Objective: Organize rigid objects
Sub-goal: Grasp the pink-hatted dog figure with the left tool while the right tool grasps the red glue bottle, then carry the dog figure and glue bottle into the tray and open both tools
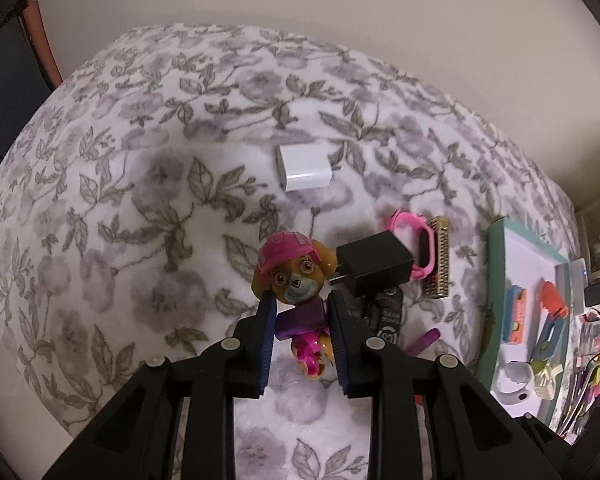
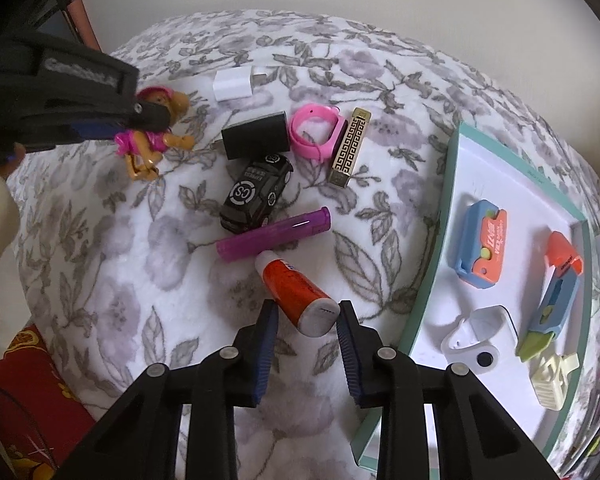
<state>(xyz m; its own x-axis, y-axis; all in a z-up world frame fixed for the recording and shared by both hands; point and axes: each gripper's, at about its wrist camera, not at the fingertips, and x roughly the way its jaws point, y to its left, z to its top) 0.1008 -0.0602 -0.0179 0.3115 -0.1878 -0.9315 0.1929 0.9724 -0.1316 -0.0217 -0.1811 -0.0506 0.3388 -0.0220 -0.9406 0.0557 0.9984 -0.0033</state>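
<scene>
My left gripper is shut on a toy pup with a pink helmet, its pads pressing the purple pack on the pup's back. The right wrist view shows that gripper holding the pup above the floral blanket. My right gripper is shut on the flat end of an orange tube. The tube is tilted, with its white cap down near a purple tube. A white tray with a teal rim lies to the right.
On the blanket lie a white charger, a black adapter, a pink watch band, a gold patterned box and a black toy car. The tray holds several small items. A red object sits low at the left.
</scene>
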